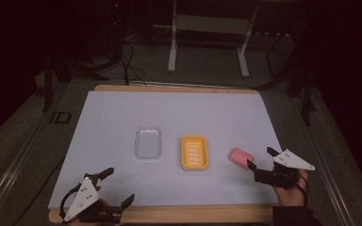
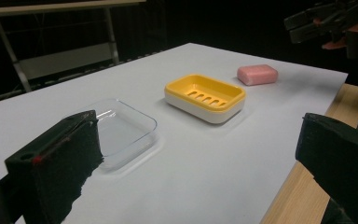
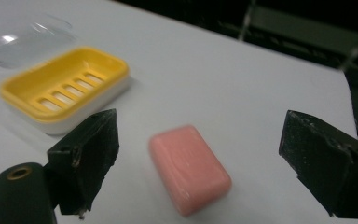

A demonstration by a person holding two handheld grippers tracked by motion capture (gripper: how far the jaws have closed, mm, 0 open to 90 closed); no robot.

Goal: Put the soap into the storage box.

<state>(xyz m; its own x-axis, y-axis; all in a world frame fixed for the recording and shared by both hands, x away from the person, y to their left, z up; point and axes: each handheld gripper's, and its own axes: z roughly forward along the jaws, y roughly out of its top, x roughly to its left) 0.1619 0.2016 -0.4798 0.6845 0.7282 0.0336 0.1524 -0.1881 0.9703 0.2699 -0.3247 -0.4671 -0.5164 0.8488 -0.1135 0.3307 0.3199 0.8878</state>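
Fingers (image 3: 88, 154) of the right gripper (image 1: 260, 158) are spread wide, one on each side of the pink soap bar (image 3: 189, 168) without touching it (the bar lies flat on the white bench (image 1: 122, 113)). Just beside the soap sits the yellow soap dish (image 1: 195, 152), then a clear lid (image 1: 149, 142). Near the bench's front edge, the left gripper (image 1: 120, 186) also gapes open, holding nothing.

No lettering, label, brand mark, number or sign can be read anywhere in these pictures. The pink soap bar (image 3: 189, 169), the yellow slotted soap dish (image 1: 195, 152) and the clear plastic lid (image 1: 148, 142), all mid-frame in the high view, are plain.
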